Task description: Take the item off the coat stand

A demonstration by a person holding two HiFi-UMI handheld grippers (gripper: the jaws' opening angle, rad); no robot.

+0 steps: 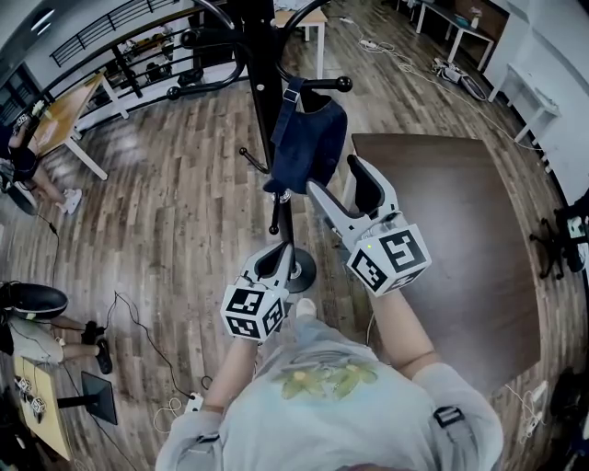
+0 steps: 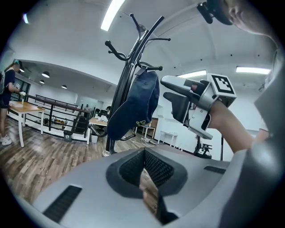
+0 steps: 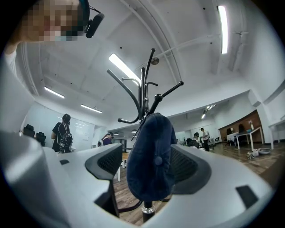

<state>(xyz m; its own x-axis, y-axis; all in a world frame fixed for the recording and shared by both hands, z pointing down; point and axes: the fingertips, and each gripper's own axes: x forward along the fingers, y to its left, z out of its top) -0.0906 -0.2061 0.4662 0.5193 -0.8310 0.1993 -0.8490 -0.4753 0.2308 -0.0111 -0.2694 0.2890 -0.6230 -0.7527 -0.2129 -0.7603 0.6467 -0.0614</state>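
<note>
A dark blue cap (image 1: 308, 138) hangs from a hook of the black coat stand (image 1: 262, 83), whose round base (image 1: 302, 272) stands on the wood floor. My right gripper (image 1: 339, 184) is raised just right of the cap with its jaws wide apart. In the right gripper view the cap (image 3: 151, 156) hangs in the gap between the two jaws, and the pads do not press on it. My left gripper (image 1: 279, 256) stays lower, near the stand's pole, jaws together and empty. From the left gripper view, the cap (image 2: 133, 104) hangs on the stand (image 2: 121, 84), with the right gripper (image 2: 178, 91) beside it.
A dark brown table (image 1: 460, 230) stands right of the stand. A person (image 1: 20, 166) stands by a wooden desk (image 1: 55, 115) at the far left. Cables (image 1: 138, 327) trail on the floor at the lower left. A black railing (image 1: 110, 23) runs along the back.
</note>
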